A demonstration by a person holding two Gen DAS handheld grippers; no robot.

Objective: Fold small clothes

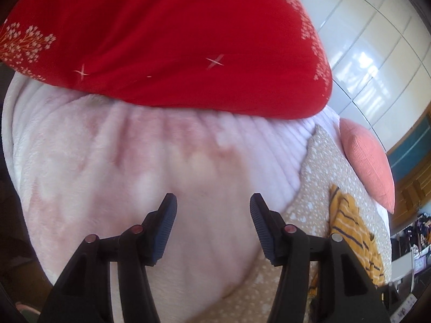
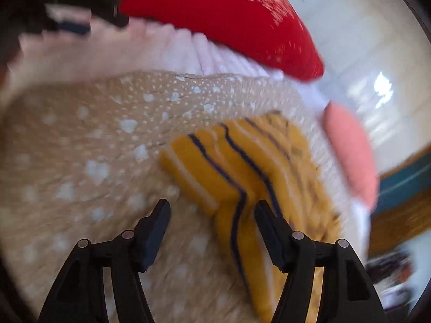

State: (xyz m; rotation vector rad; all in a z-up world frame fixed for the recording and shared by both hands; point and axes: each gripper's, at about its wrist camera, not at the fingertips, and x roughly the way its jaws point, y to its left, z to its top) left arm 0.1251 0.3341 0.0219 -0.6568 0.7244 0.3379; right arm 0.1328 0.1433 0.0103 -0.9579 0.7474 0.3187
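Observation:
A small yellow garment with dark and white stripes (image 2: 242, 172) lies bunched on a tan sheet with white spots (image 2: 80, 148). My right gripper (image 2: 212, 210) is open just above the garment's near left part; its right finger is over the cloth, and nothing is held. The view is blurred. My left gripper (image 1: 212, 204) is open and empty over a pale pink fluffy blanket (image 1: 121, 161). The striped garment also shows in the left wrist view (image 1: 350, 231), to the right of the left gripper. The other gripper shows dark at the upper left of the right wrist view (image 2: 80, 2).
A big red pillow with white print (image 1: 175, 35) lies at the back on the blanket. A small salmon cushion (image 1: 369, 161) sits at the right edge of the bed. Beyond are white cupboard doors (image 1: 377, 40) and a cluttered floor to the right.

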